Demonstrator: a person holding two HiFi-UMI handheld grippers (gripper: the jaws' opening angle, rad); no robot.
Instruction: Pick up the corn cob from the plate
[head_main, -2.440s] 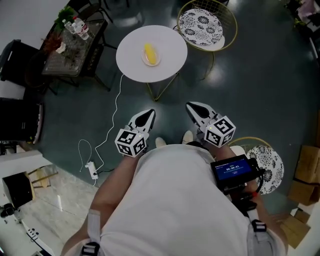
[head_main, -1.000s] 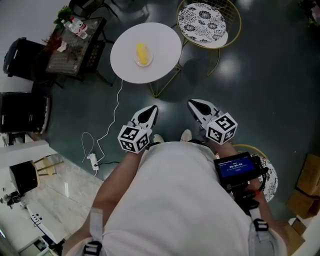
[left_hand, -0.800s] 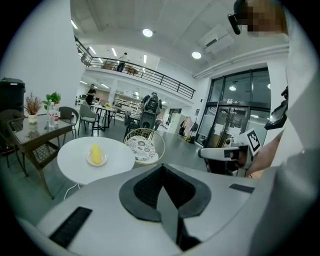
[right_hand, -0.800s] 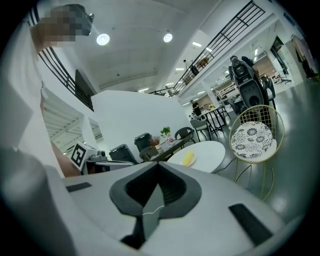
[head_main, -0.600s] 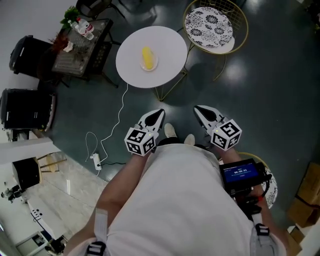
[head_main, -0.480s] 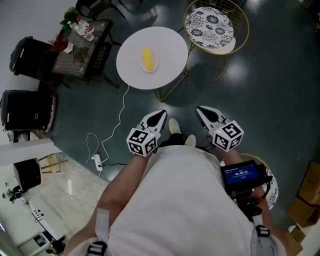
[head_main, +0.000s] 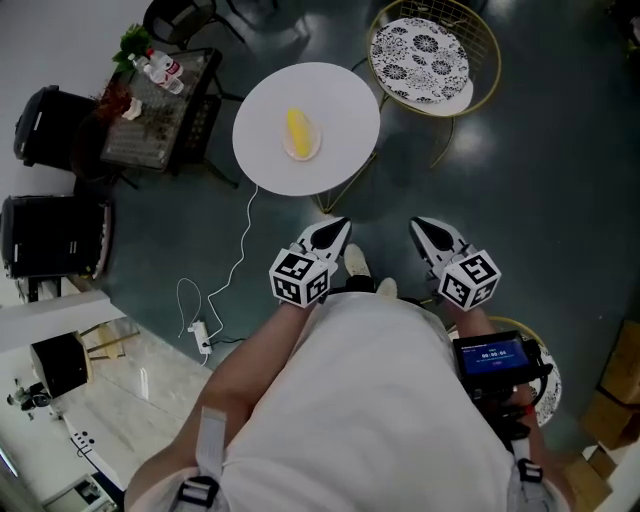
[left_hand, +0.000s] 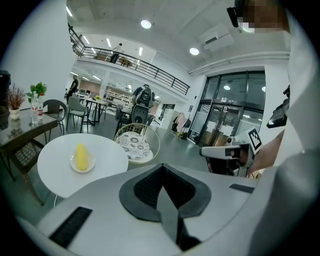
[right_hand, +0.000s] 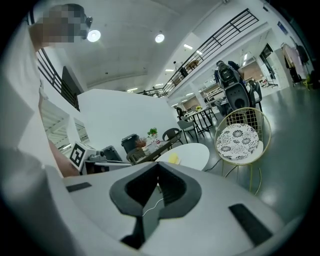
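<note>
Corn cob (head_main: 298, 132) lies on small plate (head_main: 313, 149) near centre of round white table (head_main: 345, 105). Left gripper (head_main: 336, 227) and right gripper (head_main: 424, 229) sit short of table's near edge, well apart from cob. Both jaw pairs pressed together, empty; probably kept closed for approach, reach not yet begun.

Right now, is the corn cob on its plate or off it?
On it: the corn cob lies flat on the plate on the round white table.
</note>
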